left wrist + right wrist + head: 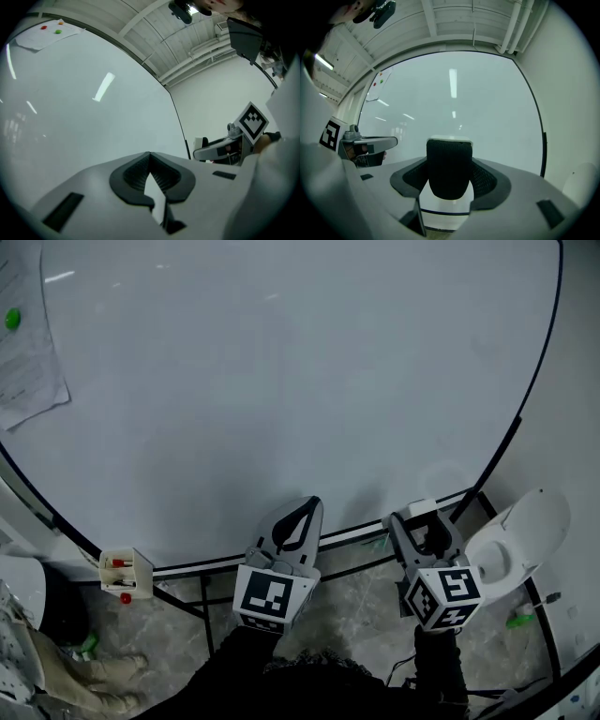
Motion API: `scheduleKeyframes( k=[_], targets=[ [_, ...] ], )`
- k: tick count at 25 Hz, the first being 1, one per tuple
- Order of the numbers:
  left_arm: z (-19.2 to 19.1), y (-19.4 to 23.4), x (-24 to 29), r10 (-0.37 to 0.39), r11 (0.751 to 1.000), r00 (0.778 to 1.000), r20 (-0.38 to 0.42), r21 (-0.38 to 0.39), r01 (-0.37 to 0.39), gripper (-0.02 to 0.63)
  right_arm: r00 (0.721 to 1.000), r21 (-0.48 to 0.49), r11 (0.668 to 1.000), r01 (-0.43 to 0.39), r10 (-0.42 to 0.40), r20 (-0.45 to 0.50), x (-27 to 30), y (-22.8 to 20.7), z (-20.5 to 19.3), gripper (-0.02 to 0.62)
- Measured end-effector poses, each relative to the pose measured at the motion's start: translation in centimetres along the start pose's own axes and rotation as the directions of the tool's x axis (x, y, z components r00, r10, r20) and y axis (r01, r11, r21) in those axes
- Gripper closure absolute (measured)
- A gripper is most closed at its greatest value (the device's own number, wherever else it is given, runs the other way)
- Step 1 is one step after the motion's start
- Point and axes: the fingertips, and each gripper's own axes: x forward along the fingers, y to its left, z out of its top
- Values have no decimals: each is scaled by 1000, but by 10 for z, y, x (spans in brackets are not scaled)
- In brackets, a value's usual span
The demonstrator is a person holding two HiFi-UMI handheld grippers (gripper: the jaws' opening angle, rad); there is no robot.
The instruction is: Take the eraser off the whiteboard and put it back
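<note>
- Head view: right gripper (pixel 424 526) carries the eraser (pixel 422 510) between its jaws, with the whiteboard (pixel 281 381) ahead; left gripper (pixel 309 508) hangs beside it.
- Left gripper view: its jaws meet at the tips, with nothing between them.
- Right gripper view: its jaws stand wide, clamped on the eraser's sides. The eraser seems to be off the board, so only putting it back is left.

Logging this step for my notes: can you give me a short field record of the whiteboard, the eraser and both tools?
Whiteboard: no writing visible
Eraser: black felt, white body, between the right tool's jaws
Right tool: shut on the eraser
Left tool: shut, empty
Marker holder: lower left edge of the board, red markers inside
Paper: upper left, with a green magnet
</note>
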Motion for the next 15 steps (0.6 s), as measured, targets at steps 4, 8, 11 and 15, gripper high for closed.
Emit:
scheduleKeyframes(
  k=[4,8,11,15],
  targets=[
    [9,-4,20,-22,998,999,37,60,20,601,999,3,999,39,-39,30,-2,-14,11,327],
    [28,-6,42,-54,995,997,50,91,49,601,996,-4,997,80,-80,50,0,-25,24,327],
    [51,-4,57,-64,993,995,77,107,56,601,991,-10,994,108,-107,81,3,-36,42,327],
    [82,-2,75,-89,988,986,140,139,70,601,976,-10,985,171,-168,138,7,-53,67,327]
  ],
)
